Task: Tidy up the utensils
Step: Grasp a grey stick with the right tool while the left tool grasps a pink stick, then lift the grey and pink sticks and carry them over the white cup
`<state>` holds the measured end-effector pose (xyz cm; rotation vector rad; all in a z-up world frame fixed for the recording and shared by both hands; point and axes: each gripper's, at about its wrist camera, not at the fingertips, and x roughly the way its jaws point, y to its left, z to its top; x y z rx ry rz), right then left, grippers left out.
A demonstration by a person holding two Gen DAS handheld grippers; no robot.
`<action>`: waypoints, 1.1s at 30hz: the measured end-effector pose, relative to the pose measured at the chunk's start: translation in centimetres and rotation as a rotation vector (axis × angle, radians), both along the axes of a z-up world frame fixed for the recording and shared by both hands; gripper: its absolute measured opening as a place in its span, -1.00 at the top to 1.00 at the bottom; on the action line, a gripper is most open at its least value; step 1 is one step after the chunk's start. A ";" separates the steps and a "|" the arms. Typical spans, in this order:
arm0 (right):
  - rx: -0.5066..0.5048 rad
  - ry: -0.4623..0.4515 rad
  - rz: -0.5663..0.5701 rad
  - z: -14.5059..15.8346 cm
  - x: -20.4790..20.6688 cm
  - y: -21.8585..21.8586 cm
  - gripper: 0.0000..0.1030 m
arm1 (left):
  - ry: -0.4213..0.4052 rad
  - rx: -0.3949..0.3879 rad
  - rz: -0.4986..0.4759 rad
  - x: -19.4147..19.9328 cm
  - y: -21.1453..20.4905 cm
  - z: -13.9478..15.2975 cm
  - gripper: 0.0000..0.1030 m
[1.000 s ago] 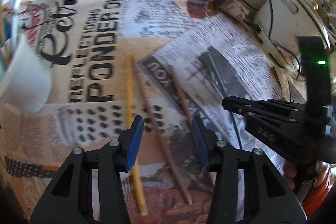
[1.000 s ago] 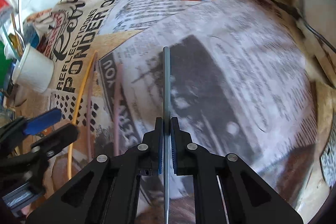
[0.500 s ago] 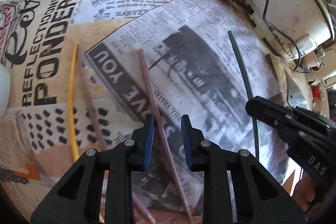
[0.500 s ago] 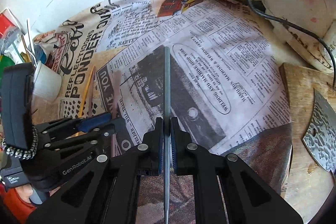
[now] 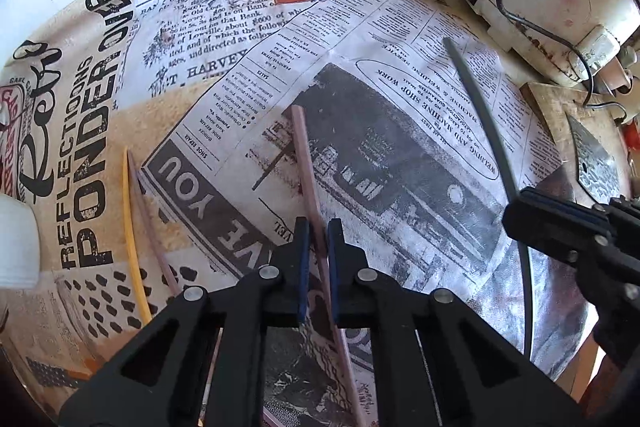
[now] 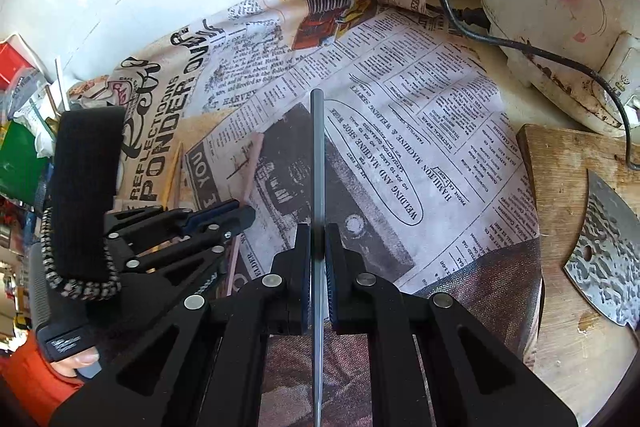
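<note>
Near the desk's front edge, the left gripper (image 5: 316, 267), apart a second ago, now clamps the thin pinkish-brown chopstick (image 5: 306, 163); the right gripper (image 6: 318, 267) keeps its slim grey chopstick (image 6: 318, 155) pinched, so both are ready for sorting.

Your right gripper (image 6: 318, 259) is pinching a long grey stick (image 6: 318, 155) between its two fingers (image 6: 301, 267), and the stick is pointing straight up the picture, away from you. Under it, a cloth printed like newspaper (image 6: 420, 131) is covering the counter (image 6: 516, 107). On the left, your left gripper (image 6: 236, 217) is reaching in, and its fingers are pressing on a pinkish stick (image 6: 252, 163). A yellow stick (image 6: 175, 171) is lying further left on the cloth. On the right, a wooden board (image 6: 560, 195) is carrying a big knife blade (image 6: 604, 255). A white machine (image 6: 560, 7) with a black cord (image 6: 520, 45) is sitting behind the board.
</note>
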<state>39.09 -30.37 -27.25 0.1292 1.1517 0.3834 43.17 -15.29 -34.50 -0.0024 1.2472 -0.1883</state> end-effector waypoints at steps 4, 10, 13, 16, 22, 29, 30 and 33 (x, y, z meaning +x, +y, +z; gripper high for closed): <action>0.011 -0.024 -0.002 1.0 -0.4 -0.1 0.88 | 0.039 -0.056 0.030 0.2 1.0 0.1 0.91; 0.023 -0.070 -0.004 2.7 -0.6 0.2 0.88 | -0.024 -0.100 0.047 -1.0 2.0 2.8 0.92; 0.028 -0.096 0.005 3.7 -0.7 0.7 0.88 | -0.080 -0.123 0.055 -2.1 2.8 5.2 0.92; 0.031 -0.122 0.015 4.7 -0.9 1.4 0.88 | -0.136 -0.129 0.059 -2.8 3.2 7.4 0.92; 0.042 -0.184 0.052 6.9 -1.2 3.3 0.88 | -0.221 -0.158 0.099 -4.9 5.3 10.9 0.92; 0.059 -0.252 0.102 9.6 -1.6 6.0 0.88 | -0.326 -0.170 0.174 -7.2 8.5 14.7 0.92; 0.061 -0.260 0.108 9.9 -1.6 6.3 0.88 | -0.342 -0.170 0.187 -7.5 9.1 15.2 0.92; 0.070 -0.290 0.135 10.9 -1.9 7.8 0.88 | -0.391 -0.166 0.226 -8.3 10.8 16.6 0.92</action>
